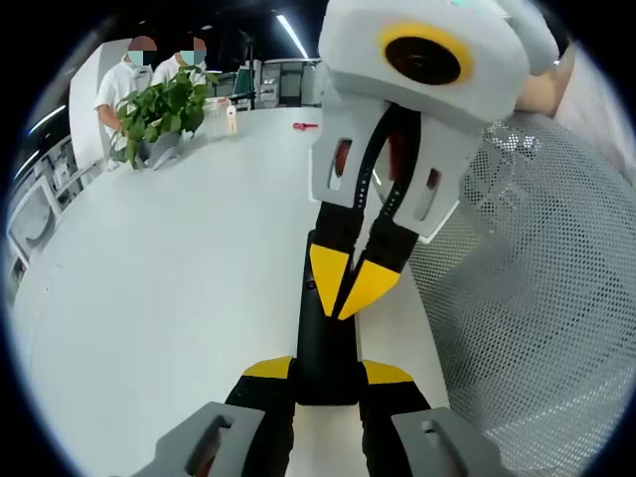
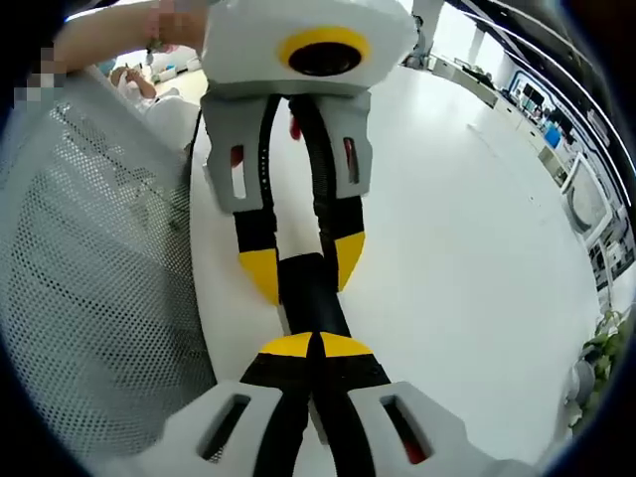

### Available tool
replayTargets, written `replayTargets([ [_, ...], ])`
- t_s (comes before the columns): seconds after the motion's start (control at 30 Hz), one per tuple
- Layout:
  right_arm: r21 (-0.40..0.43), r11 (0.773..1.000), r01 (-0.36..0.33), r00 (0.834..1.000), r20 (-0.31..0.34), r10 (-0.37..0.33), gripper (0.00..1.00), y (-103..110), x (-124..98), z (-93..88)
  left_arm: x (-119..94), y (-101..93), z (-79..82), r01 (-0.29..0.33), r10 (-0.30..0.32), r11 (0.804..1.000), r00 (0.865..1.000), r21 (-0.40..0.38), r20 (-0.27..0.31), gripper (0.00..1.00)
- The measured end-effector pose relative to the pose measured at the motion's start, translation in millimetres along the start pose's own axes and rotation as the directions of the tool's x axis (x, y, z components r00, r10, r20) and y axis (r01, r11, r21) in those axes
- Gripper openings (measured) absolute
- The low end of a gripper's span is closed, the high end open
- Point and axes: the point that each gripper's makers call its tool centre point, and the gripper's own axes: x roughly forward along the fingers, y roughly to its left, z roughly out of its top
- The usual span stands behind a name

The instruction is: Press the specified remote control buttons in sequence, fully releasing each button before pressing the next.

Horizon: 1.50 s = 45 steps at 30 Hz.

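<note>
Black remote control (image 1: 326,343) lying on a white table (image 1: 169,298), close along the edge beside a white mesh panel (image 1: 537,328). Left gripper (image 1: 328,373) clamped across the remote's near end, yellow tips on either side. Right gripper (image 1: 350,283) closed tight, yellow tips together, pressed down on the remote's top. Far across the table: leafy potted plant (image 1: 159,109), small bottle (image 1: 231,119), two people in white.
</note>
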Motion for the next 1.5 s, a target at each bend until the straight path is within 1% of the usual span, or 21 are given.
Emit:
replayTargets([
  [0.17, -0.011, 1.0, -0.007, 1.0, 0.006, 0.007, 0.0, 0.1, -1.0, 0.5, -0.1, -0.1, -0.3, -0.001, 0.001, 1.0, 1.0, 0.001, 0.003, 0.24],
  [0.23, 0.004, 1.0, -0.011, 1.0, -0.002, 0.011, 0.0, -0.3, -1.1, 1.1, -0.2, 0.0, -0.3, 0.0, 0.0, 1.0, 1.0, -0.001, 0.004, 0.24],
  [0.3, -0.019, 1.0, -0.011, 1.0, -0.008, 0.011, 0.0, -0.1, -0.9, 0.8, -0.4, -0.2, -0.2, 0.0, 0.0, 1.0, 1.0, -0.003, 0.007, 0.24],
  [0.37, -0.024, 1.0, -0.008, 1.0, -0.009, 0.007, 0.0, 0.0, -1.3, 1.4, -0.6, -0.3, 0.0, 0.002, -0.002, 1.0, 1.0, -0.006, 0.01, 0.24],
  [0.43, -0.045, 0.998, 0.037, 0.999, -0.014, -0.038, 0.0, -8.6, -2.1, 1.5, -0.6, -0.2, 0.1, 0.002, -0.002, 1.0, 1.0, -0.006, 0.01, 0.24],
  [0.47, -0.036, 0.999, 0.029, 1.0, -0.009, -0.029, 0.0, -7.9, -1.5, 1.9, -0.6, -0.2, 0.0, 0.003, -0.003, 1.0, 1.0, -0.005, 0.01, 0.24],
  [0.5, -0.001, 1.0, 0.009, 1.0, 0.002, -0.009, 0.0, -6.2, -0.6, 2.6, -0.4, -0.1, -0.1, 0.002, -0.002, 1.0, 1.0, -0.004, 0.009, 0.24],
  [0.53, 0.007, 1.0, -0.011, 1.0, -0.002, 0.011, 0.0, -3.2, 0.3, 1.5, -0.3, 0.0, -0.2, 0.002, -0.002, 1.0, 1.0, -0.004, 0.008, 0.24],
  [0.57, -0.026, 1.0, 0.008, 1.0, 0.003, -0.008, 0.0, -5.9, -0.1, 2.8, -0.2, 0.0, -0.3, 0.002, -0.002, 1.0, 1.0, -0.003, 0.008, 0.24],
  [0.6, -0.018, 1.0, 0.003, 1.0, -0.003, -0.003, 0.0, -4.0, -0.4, 2.0, -0.2, 0.0, -0.2, 0.002, -0.002, 1.0, 1.0, -0.004, 0.009, 0.24],
  [0.77, -0.011, 1.0, -0.027, 1.0, 0.007, 0.027, 0.0, 2.5, 0.3, 3.8, -0.1, -0.1, -0.1, 0.003, -0.003, 1.0, 1.0, -0.002, 0.008, 0.24],
  [0.97, -0.009, 1.0, -0.022, 1.0, 0.003, 0.022, 0.0, 2.1, 0.6, 3.3, 0.1, 0.1, -0.4, 0.002, -0.002, 1.0, 1.0, -0.001, 0.007, 0.24],
  [1.13, 0.05, 0.998, -0.029, 0.999, 0.016, 0.028, 0.0, 0.7, 0.6, 2.8, 0.3, 0.1, -0.3, 0.002, -0.002, 1.0, 1.0, 0.001, 0.004, 0.24],
  [1.23, 0.107, 0.993, -0.04, 0.999, 0.033, 0.036, 0.0, 0.1, 0.7, 2.4, 0.4, 0.2, -0.4, 0.002, -0.002, 1.0, 1.0, 0.004, 0.002, 0.24],
  [1.3, 0.126, 0.991, -0.042, 0.999, 0.038, 0.038, 0.0, -0.1, 0.7, 2.3, 0.5, 0.2, -0.4, 0.002, -0.002, 1.0, 1.0, 0.005, 0.0, 0.24],
  [1.37, 0.121, 0.992, -0.036, 0.999, 0.033, 0.032, 0.0, 1.1, 1.3, 2.6, 0.5, 0.0, -0.3, 0.001, -0.001, 1.0, 1.0, 0.008, -0.002, 0.24],
  [1.5, 0.071, 0.997, -0.017, 1.0, 0.011, 0.017, 0.0, 2.9, 1.5, 3.0, 1.0, -0.3, -0.3, 0.001, -0.001, 1.0, 1.0, 0.019, -0.009, 0.24],
])
